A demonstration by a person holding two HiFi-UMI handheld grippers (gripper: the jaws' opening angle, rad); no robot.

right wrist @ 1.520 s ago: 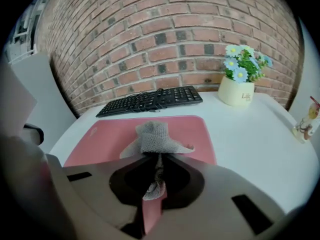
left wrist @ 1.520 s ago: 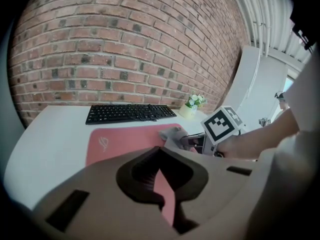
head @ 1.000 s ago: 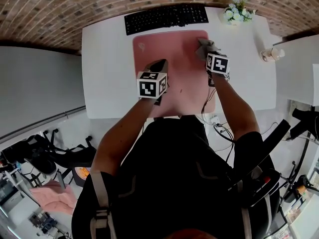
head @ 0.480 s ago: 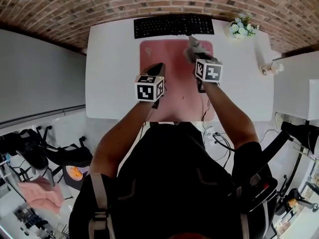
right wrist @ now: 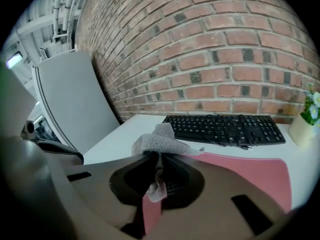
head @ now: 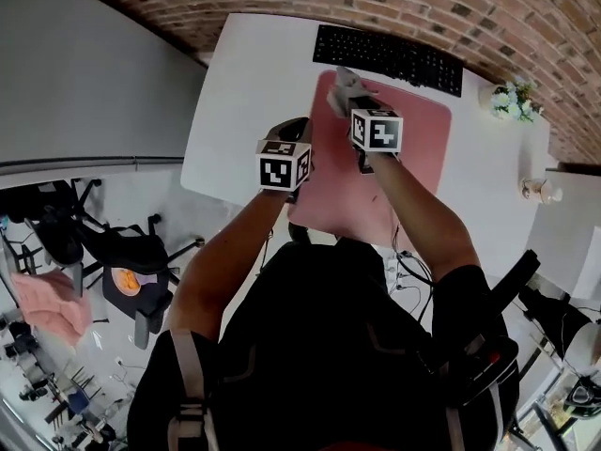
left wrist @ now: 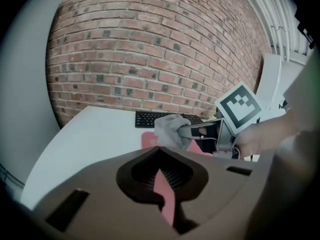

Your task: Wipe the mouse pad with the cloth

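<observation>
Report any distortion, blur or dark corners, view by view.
Head view: fisheye bows the table edges and brick wall; even light. Left gripper view: black corners, the cloth soft, its own jaws blurred up close. Right gripper view: keyboard crisp, wall curved, near jaws soft.

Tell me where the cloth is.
In the head view, the cloth is clamped in the right hand-held gripper, at the far left corner of the pink mouse pad, near the keyboard.
</observation>
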